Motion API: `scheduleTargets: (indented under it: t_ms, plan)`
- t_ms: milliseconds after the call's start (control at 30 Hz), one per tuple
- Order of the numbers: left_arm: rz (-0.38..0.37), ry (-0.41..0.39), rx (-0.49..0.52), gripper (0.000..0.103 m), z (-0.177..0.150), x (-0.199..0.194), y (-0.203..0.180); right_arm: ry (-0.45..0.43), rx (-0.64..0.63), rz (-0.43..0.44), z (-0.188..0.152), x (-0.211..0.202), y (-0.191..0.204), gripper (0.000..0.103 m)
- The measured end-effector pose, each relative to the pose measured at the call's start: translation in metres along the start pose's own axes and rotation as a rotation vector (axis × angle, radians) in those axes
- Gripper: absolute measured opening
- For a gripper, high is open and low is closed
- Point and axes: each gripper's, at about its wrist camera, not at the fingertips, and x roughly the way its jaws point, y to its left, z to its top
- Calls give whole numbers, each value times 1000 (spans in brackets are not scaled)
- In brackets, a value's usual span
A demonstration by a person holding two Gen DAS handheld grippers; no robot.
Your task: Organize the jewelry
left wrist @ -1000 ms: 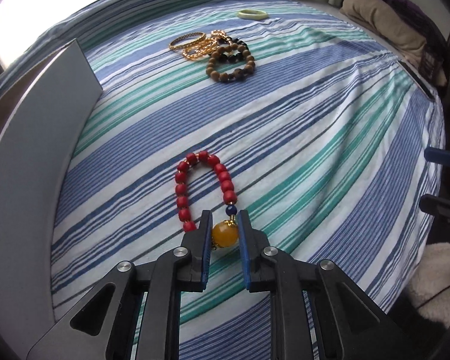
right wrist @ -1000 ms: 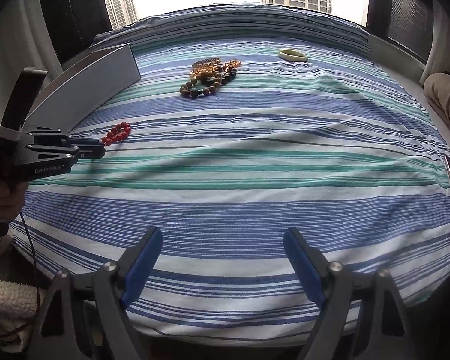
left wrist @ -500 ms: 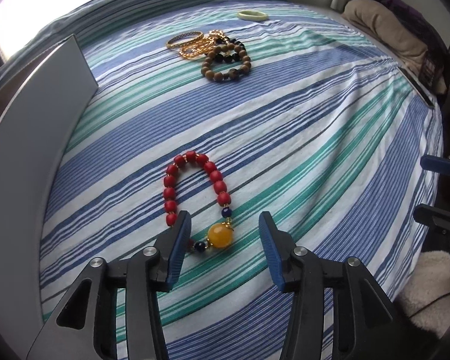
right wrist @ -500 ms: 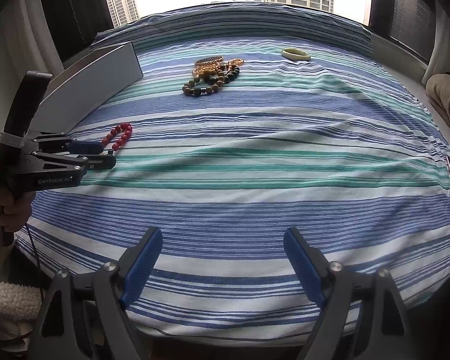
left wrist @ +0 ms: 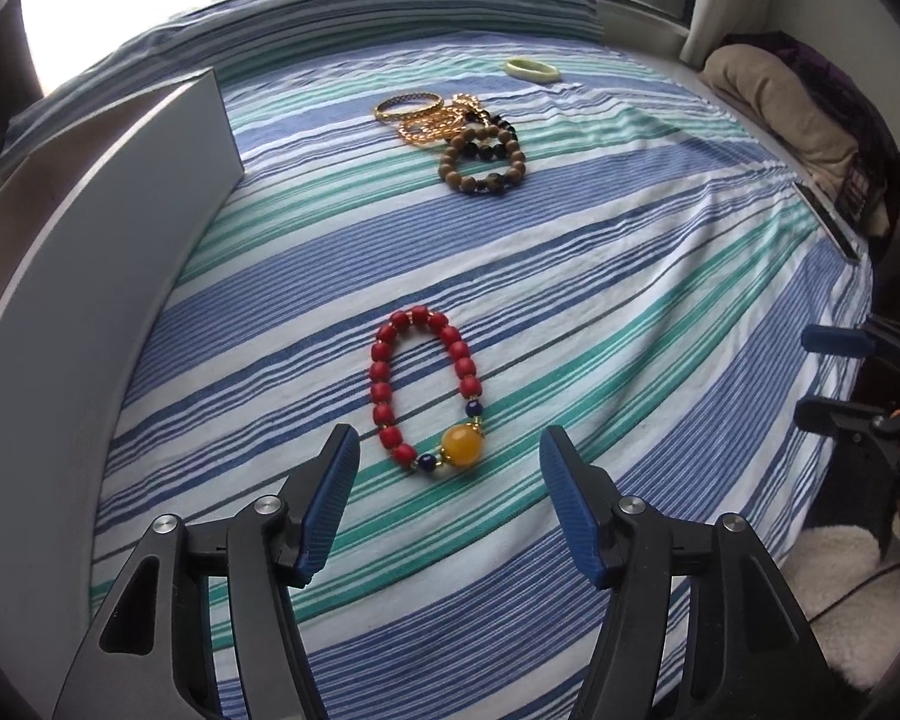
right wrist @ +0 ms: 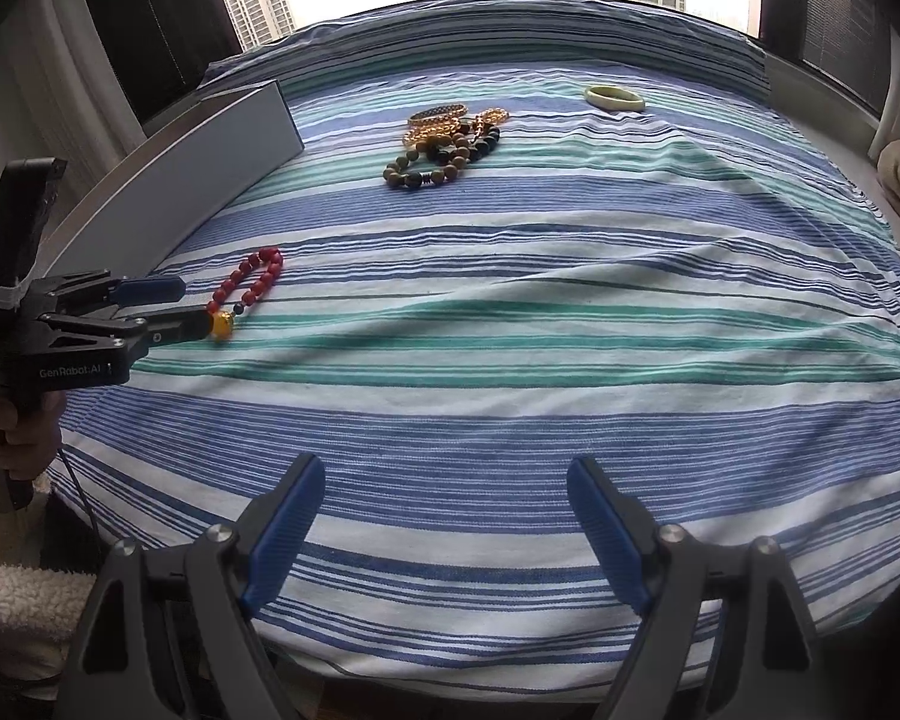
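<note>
A red bead bracelet (left wrist: 390, 387) with a big amber bead (left wrist: 462, 444) lies flat on the striped bedspread (left wrist: 600, 276). My left gripper (left wrist: 447, 477) is open, its jaws wide on either side of the amber bead and just short of it. From the right wrist view the bracelet (right wrist: 252, 285) lies at the left gripper's (right wrist: 177, 307) tips. A pile of gold bangles (left wrist: 417, 111) and brown bead bracelets (left wrist: 483, 159) lies farther off, with a pale green bangle (left wrist: 531, 69) beyond. My right gripper (right wrist: 444, 516) is open and empty near the bed's front edge.
A grey open box lid (left wrist: 84, 252) stands along the left side of the bed. A beige pillow (left wrist: 780, 102) lies at the far right. The jewelry pile (right wrist: 444, 144) and green bangle (right wrist: 615, 98) also show in the right wrist view.
My left gripper let go of the amber bead, opened wide and drew back a little. The red bracelet now lies free on the bedspread. The right gripper has stayed put.
</note>
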Motion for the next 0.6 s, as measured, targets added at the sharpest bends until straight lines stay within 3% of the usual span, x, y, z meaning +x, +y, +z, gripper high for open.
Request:
scheduleTargets:
  t_ms: [167, 333, 433, 600]
  plan:
    - [23, -32, -56, 70, -14, -20, 19, -7, -56, 108, 57, 3, -28, 85]
    - [40, -30, -139, 70, -33, -27, 39, 33, -228, 200, 129, 47, -15, 83]
    - [51, -31, -175, 70, -44, -33, 46, 43, -397, 195, 161, 81, 11, 44]
    - [63, -38, -210, 70, -58, -46, 57, 60, -616, 173, 184, 128, 47, 44]
